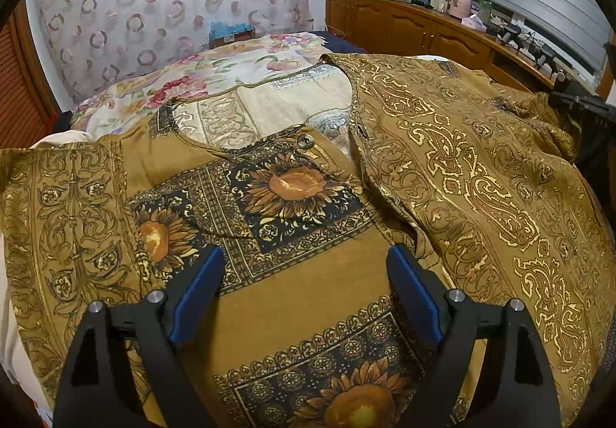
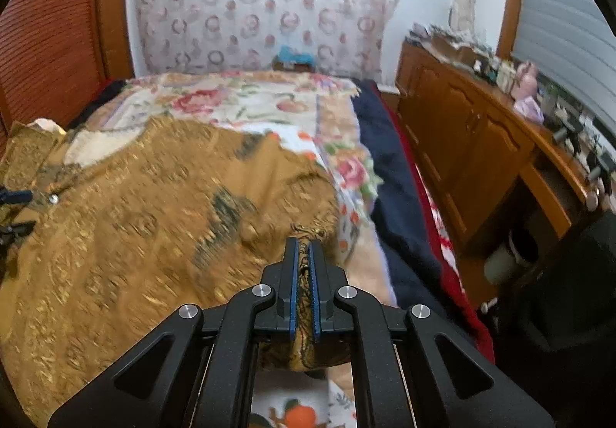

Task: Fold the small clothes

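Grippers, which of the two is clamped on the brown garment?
The right gripper: it is shut on a bunched edge of the garment. The left gripper stands wide open above the cloth, with nothing pinched.

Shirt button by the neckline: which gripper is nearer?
Left. The left gripper hangs open just short of the button; the right gripper is clamped on the shirt's far edge.
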A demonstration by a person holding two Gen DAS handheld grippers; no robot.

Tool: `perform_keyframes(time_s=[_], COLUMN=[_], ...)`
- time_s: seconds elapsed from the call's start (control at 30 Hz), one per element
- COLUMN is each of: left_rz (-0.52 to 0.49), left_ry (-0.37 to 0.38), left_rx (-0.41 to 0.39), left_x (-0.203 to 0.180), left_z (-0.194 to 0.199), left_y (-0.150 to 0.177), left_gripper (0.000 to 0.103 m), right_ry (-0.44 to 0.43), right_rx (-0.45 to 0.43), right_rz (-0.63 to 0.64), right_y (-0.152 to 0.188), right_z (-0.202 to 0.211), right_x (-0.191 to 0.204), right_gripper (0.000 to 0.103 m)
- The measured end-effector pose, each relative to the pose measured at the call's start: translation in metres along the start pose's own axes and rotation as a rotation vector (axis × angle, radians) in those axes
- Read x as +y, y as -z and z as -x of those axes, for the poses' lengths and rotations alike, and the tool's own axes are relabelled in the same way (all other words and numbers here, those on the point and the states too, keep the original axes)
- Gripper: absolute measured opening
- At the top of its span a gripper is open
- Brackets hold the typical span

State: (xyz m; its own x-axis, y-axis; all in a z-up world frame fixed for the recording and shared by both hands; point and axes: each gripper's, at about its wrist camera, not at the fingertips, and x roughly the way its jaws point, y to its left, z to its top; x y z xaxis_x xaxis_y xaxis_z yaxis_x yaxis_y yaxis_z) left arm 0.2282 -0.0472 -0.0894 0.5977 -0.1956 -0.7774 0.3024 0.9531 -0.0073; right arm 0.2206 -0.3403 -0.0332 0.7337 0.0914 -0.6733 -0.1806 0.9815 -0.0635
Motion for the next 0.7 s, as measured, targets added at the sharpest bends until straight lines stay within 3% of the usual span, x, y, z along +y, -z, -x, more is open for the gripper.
perform_keyframes(time_s=[0.13, 0.27, 0.47, 0.63, 0.7], left_rz=[-0.01, -0.014, -0.007, 0.018, 0.021], left_ry=[0.019, 0.032, 0.013, 0.026, 0.027], left_rx=[-0.005, -0.064, -0.213, -0.245, -0.252], left_x=[0.002, 0.004, 0.009, 0.018, 0.02], left_z=[0.001, 0.012, 0.04, 0.048, 0.05], left_y=[0.0, -0.001, 0.001, -0.001, 0.0], left_gripper=[0.087, 0.087, 0.087, 0.087, 0.087], right_ry=[-0.033, -0.081, -0.172, -0.222, -0.229], right_rx=[-0.04, -0.046, -0.01, 0.063, 0.079], right_rz=[0.032, 0.081, 0.103, 0.11, 0.112], right_y=[-0.016, -0.027, -0.03, -0.019, -0.016], right_z=[0.007, 0.006, -0.003, -0.02, -0.023], right_x=[0.02, 0.05, 0.092, 0.115, 0.119], right_gripper=[0.003, 0.003, 0.003, 0.004, 0.012])
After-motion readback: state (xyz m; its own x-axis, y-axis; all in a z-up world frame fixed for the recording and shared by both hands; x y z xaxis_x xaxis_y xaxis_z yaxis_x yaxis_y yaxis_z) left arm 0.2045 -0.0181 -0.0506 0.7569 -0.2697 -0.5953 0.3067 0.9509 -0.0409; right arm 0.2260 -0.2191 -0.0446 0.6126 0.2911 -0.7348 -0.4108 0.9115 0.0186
